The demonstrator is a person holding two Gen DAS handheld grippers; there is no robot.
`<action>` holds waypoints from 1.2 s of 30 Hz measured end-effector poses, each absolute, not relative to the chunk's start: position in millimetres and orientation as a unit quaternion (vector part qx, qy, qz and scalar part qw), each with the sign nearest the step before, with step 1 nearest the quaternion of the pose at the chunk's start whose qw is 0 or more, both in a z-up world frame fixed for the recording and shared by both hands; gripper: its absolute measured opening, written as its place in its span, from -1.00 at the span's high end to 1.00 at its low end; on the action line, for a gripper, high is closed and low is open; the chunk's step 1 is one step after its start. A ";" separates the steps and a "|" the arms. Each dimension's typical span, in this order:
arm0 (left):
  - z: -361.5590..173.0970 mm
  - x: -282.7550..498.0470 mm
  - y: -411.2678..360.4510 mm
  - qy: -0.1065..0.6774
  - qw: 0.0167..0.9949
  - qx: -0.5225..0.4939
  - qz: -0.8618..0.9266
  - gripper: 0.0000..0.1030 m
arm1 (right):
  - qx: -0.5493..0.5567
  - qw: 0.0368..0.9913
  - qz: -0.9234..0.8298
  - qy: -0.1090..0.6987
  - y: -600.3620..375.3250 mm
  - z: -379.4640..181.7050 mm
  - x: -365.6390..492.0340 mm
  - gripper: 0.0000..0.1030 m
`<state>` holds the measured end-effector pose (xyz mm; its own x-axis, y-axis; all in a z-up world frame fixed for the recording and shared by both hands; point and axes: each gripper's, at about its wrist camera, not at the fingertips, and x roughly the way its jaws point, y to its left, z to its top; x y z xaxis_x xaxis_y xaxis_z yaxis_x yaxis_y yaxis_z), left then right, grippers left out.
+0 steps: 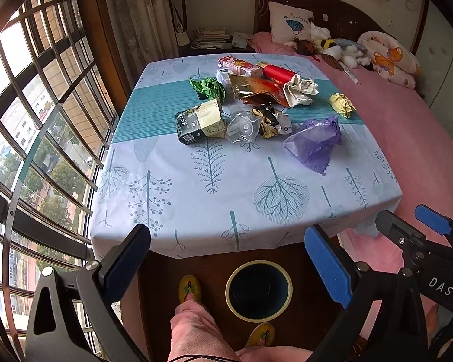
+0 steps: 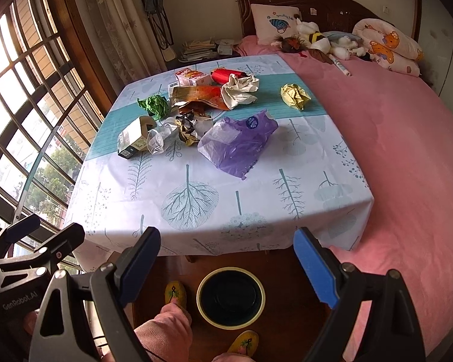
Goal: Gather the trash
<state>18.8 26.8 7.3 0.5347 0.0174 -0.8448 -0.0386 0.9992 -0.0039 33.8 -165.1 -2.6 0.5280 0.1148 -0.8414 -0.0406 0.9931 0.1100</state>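
paper balls (image 1: 300,91) 3 (crumpled) | cartons (image 1: 200,121) 2 | bin (image 1: 259,290) 1

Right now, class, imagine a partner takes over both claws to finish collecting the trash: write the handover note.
Left claw: open, empty, held short of the table's near edge.
Right claw: open, empty, also short of the near edge.
Bin: on the floor in front of the table, between the person's slippers; looks empty.
Trash on the table: purple bag nearest, yellow paper ball off to the right, carton, green wad, white crumpled paper and wrappers mid-table.
Done: nothing binned.
Left: every piece.
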 end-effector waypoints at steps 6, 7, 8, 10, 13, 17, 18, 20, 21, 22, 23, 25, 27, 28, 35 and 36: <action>6.6 67.9 60.5 0.485 0.874 0.006 0.009 -0.94 | 0.063 0.868 0.030 0.492 -145.4 -6.3 64.7 -0.76; 7.0 77.2 68.0 0.484 0.875 0.008 0.006 -0.94 | 0.064 0.868 0.028 0.492 -140.6 -6.6 71.0 -0.76; 7.4 86.9 75.4 0.484 0.875 0.013 0.004 -0.94 | 0.067 0.867 0.026 0.494 -135.6 -7.0 79.1 -0.76; 7.7 107.7 89.6 0.483 0.875 0.027 -0.005 -0.94 | 0.081 0.864 0.020 0.496 -128.5 -6.3 93.9 -0.76; 6.0 139.7 109.6 0.482 0.875 0.049 -0.022 -0.94 | 0.106 0.859 0.015 0.501 -117.2 -7.7 115.6 -0.75; -5.6 185.0 132.6 0.498 0.863 0.061 -0.051 -0.94 | 0.136 0.840 0.019 0.525 -101.0 -18.3 146.3 -0.58; -9.3 194.6 136.8 0.500 0.862 0.061 -0.058 -0.94 | 0.145 0.834 0.017 0.532 -98.0 -22.5 154.1 -0.58; -18.5 214.4 142.7 0.502 0.860 0.062 -0.071 -0.94 | 0.169 0.822 0.010 0.544 -93.6 -31.2 169.2 -0.56; -24.0 224.3 144.5 0.506 0.856 0.066 -0.080 -0.94 | 0.181 0.816 0.010 0.549 -92.0 -35.9 175.8 -0.56; -30.4 235.0 144.2 0.512 0.851 0.071 -0.092 -0.94 | 0.194 0.810 0.009 0.554 -90.7 -40.9 183.1 -0.55; -37.4 244.2 143.0 0.518 0.846 0.079 -0.103 -0.94 | 0.204 0.805 0.007 0.557 -89.4 -45.6 189.3 -0.53; -50.1 259.4 136.9 0.526 0.835 0.103 -0.124 -0.94 | 0.220 0.796 0.000 0.564 -86.5 -55.0 201.9 -0.52; -62.4 272.8 128.8 0.531 0.824 0.133 -0.146 -0.94 | 0.236 0.786 -0.007 0.572 -85.0 -65.1 213.8 -0.52; -68.2 277.6 124.6 0.535 0.817 0.148 -0.157 -0.94 | 0.243 0.781 -0.010 0.575 -84.4 -70.7 219.1 -0.52; -91.6 300.7 95.6 0.542 0.781 0.220 -0.218 -0.94 | 0.301 0.749 -0.019 0.590 -84.5 -106.4 247.4 -0.45; -93.7 302.3 92.9 0.543 0.777 0.225 -0.225 -0.94 | 0.306 0.747 -0.018 0.590 -83.7 -109.8 251.0 -0.44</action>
<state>302.3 92.9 -93.7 0.3091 -0.1048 -0.9452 0.5942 0.7973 0.1060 251.0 -83.7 -109.8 0.3025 0.3346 -0.8925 0.3890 0.8115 0.4361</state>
